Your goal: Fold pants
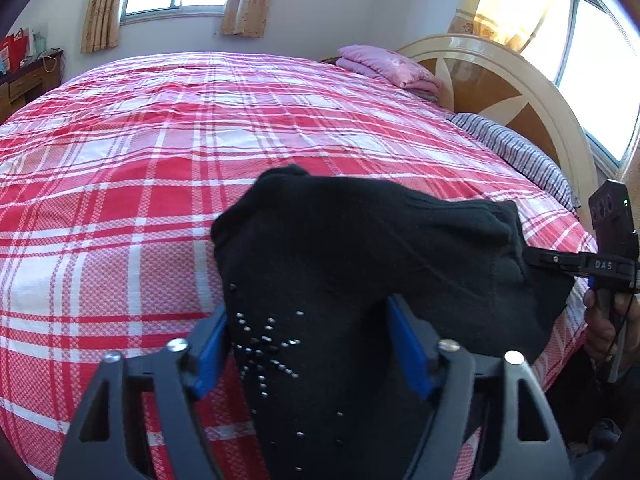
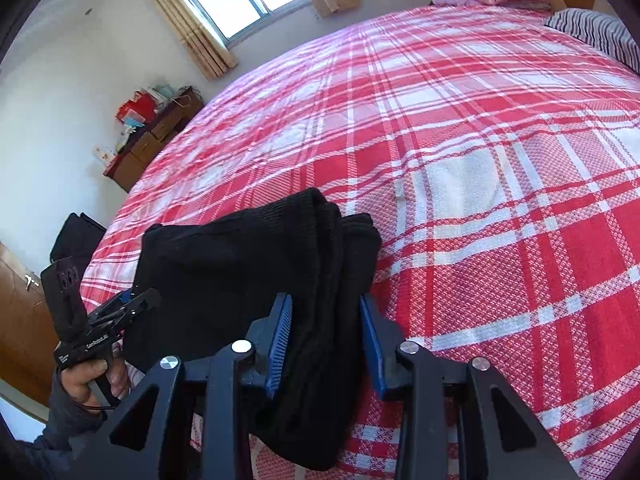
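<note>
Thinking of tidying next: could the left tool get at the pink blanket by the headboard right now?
Probably not: the left tool is shut on the black pants, and the pink blanket lies across the whole bed.

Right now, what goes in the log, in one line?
left gripper: shut on black pants | right gripper: shut on black pants | above plaid bedspread

Pants [image 1: 340,264] cut off at bottom edge; desk clutter [image 2: 148,106] too small to tell.

Left gripper [image 1: 307,344] level, blue pads [image 1: 408,350] spread wide, fabric bunched between. Right gripper [image 2: 325,340] likewise, pads [image 2: 279,342] parted around cloth, fingers pointing forward. Bare hand [image 2: 94,376] wrapped round left gripper's handle, sleeve at wrist.
</note>
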